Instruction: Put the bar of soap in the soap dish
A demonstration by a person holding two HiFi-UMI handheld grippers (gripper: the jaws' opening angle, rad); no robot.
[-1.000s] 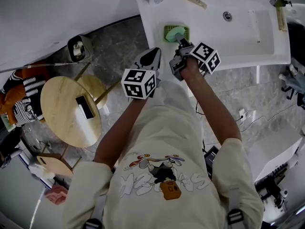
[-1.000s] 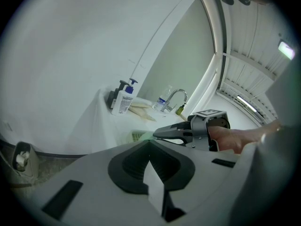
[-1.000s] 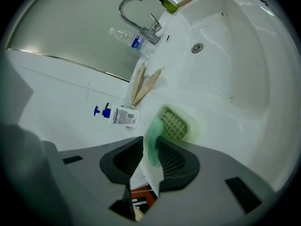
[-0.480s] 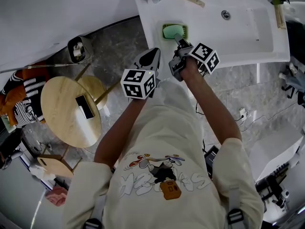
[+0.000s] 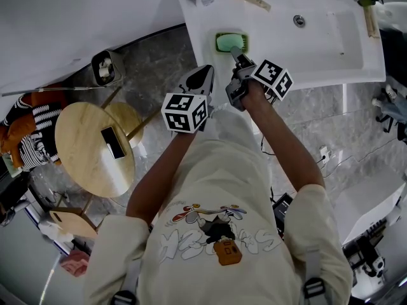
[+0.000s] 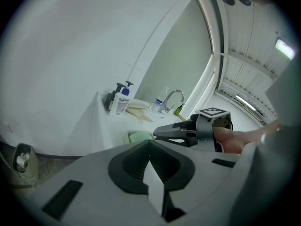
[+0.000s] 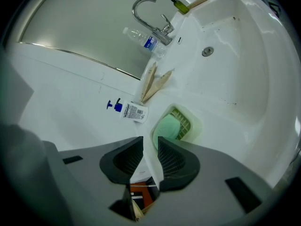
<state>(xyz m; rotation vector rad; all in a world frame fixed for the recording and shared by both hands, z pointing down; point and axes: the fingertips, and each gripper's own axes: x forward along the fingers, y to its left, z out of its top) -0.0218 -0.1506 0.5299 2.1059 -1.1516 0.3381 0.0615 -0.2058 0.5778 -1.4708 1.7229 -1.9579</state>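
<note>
The pale green bar of soap (image 7: 168, 126) lies in the light green soap dish (image 7: 194, 125) on the white counter left of the basin. In the head view the soap (image 5: 232, 41) fills the dish (image 5: 217, 42). My right gripper (image 7: 150, 147) hovers just short of the dish, jaws a little apart and empty; in the head view the right gripper (image 5: 237, 54) sits at the dish's near edge. My left gripper (image 6: 149, 149) is shut on nothing and hangs off the counter's edge (image 5: 205, 74). From the left gripper view the soap (image 6: 139, 136) shows beyond the right gripper (image 6: 162, 131).
A pump bottle (image 7: 128, 110), wooden utensils (image 7: 154, 83), a water bottle (image 7: 143, 38) and the faucet (image 7: 151, 12) stand behind the dish. The basin (image 7: 235, 55) lies to its right. Below the counter are a bin (image 5: 105, 65) and a round wooden table (image 5: 86, 164).
The soap was between my right gripper's jaws over the dish; now it lies in the dish and those jaws have let go and drawn back slightly. The left gripper stayed put.
</note>
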